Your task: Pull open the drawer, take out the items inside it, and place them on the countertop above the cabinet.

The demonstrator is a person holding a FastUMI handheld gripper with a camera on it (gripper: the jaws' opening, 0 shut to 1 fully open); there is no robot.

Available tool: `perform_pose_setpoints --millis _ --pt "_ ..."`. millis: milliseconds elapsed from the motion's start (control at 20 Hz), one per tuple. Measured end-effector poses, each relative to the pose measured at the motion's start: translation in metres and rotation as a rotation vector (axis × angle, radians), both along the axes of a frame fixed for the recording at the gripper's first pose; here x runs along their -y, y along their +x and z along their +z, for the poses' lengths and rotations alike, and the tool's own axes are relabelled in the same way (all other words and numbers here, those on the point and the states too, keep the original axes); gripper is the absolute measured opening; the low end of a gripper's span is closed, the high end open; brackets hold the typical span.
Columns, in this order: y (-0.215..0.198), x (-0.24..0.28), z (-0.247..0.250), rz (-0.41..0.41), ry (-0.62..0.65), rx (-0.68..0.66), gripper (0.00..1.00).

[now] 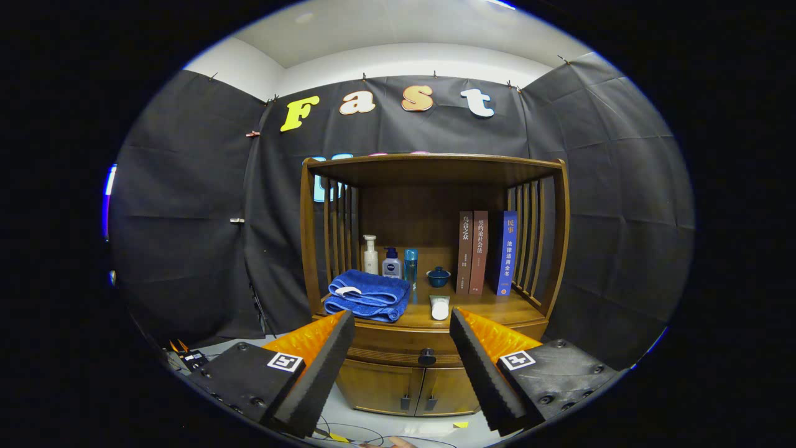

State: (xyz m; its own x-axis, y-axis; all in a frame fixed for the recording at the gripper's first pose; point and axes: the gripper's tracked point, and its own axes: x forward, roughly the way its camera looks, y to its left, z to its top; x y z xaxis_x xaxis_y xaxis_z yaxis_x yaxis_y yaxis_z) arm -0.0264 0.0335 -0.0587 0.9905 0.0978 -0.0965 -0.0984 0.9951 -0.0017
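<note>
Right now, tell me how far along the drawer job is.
Done: nothing that I can see. The drawer is shut, its dark knob untouched. In hand: the hand-held gripper is open and holds nothing; the knob sits between its fingers, farther off. Left: pull the drawer open, lift out whatever is inside, and set it on the countertop, which already carries a blue towel, bottles, a small bowl and books.

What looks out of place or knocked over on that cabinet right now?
Nothing much. The towel is folded, the bottles and books stand upright. Only a small white item lies flat near the front edge. The drawer is shut; the gripper is open.
</note>
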Motion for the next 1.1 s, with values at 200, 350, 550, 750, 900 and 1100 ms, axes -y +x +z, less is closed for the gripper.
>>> perform_pose_setpoints --millis 200,350,550,750,900,1100 --pt "0.0009 -0.0033 0.0005 0.008 -0.001 0.000 0.99" --pt "0.0008 -0.0048 -0.0022 0.011 -0.002 -0.007 0.99" --pt "0.0025 -0.0043 -0.0042 0.010 0.001 -0.017 0.99" --pt "0.0038 -0.0052 -0.0047 0.014 -0.003 -0.018 0.99" --pt "0.0046 -0.0058 -0.0049 0.016 -0.001 -0.020 0.99" --pt "0.0050 -0.0046 -0.0082 0.017 0.002 -0.029 0.99"
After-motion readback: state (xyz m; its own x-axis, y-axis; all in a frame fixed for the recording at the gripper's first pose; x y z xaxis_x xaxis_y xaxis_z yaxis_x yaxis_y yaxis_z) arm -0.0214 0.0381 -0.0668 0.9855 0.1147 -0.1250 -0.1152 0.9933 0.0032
